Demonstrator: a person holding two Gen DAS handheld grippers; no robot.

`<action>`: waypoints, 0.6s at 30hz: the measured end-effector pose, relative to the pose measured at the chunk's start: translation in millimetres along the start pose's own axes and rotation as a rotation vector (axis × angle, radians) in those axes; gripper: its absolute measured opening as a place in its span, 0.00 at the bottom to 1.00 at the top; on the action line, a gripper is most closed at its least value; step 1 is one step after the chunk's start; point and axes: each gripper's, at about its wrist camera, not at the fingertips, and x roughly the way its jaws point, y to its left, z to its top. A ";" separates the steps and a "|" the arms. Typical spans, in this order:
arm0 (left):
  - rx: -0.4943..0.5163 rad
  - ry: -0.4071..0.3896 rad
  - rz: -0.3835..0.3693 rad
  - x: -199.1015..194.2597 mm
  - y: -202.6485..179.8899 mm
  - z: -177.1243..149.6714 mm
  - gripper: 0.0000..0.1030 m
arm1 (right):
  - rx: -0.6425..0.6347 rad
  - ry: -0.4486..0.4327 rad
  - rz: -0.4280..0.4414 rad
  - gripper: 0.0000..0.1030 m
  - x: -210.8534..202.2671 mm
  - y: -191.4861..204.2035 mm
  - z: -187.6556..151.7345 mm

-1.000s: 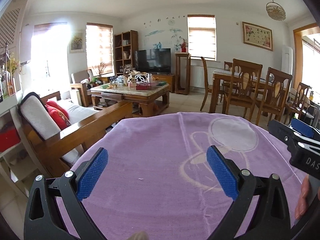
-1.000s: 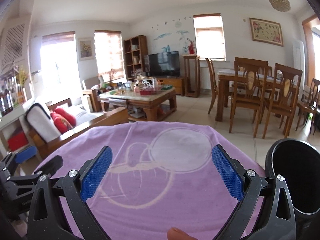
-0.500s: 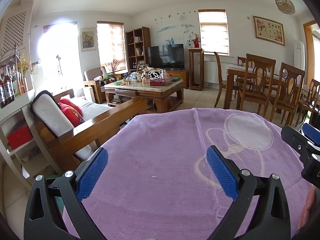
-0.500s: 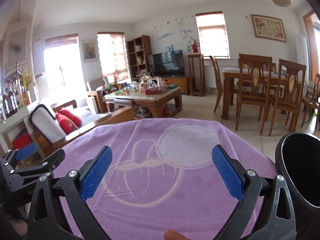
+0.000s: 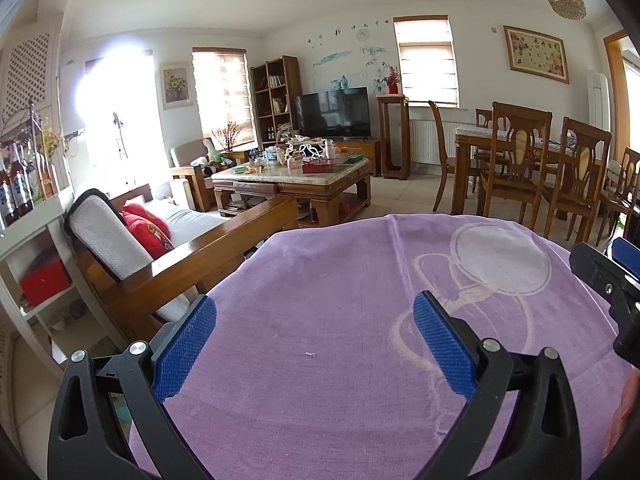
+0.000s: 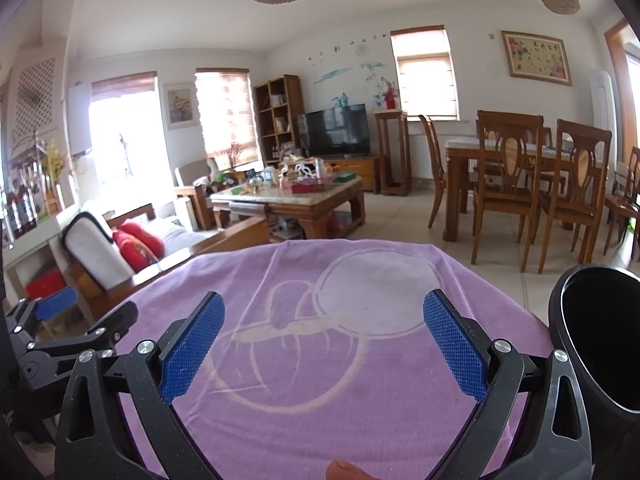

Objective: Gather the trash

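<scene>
A purple cloth [image 5: 340, 320] with a pale cartoon outline covers the table under both grippers, also filling the lower right wrist view [image 6: 320, 360]. My left gripper [image 5: 314, 340] hovers open over it with nothing between its blue pads. A tiny pale speck [image 5: 310, 355] lies on the cloth between its fingers. My right gripper [image 6: 324, 344] is open and empty too, above the pale circle. A black bin [image 6: 600, 340] stands at the cloth's right edge, just right of the right gripper. Each gripper shows at the edge of the other's view: the right gripper [image 5: 616, 280] and the left gripper [image 6: 60, 332].
A wooden sofa [image 5: 168, 256] with red cushions stands left of the table beside a white shelf [image 5: 36, 248]. Beyond lie a cluttered coffee table [image 5: 296, 180], a television [image 5: 332, 110] and a dining table with wooden chairs [image 5: 516, 160]. A fingertip [image 6: 348, 470] shows at the bottom edge.
Both views have drifted slightly, with the room sliding right and down in the left wrist view. Both grippers stay open and empty over the cloth.
</scene>
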 end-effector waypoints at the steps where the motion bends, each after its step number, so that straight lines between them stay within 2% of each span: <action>1: 0.000 0.000 0.000 -0.5 -0.8 -0.2 0.95 | 0.000 0.000 0.000 0.95 0.0 0.0 0.0; 18: 0.001 -0.002 -0.004 -3.0 -3.5 2.0 0.95 | 0.001 0.003 -0.007 0.95 -3.0 -1.1 1.2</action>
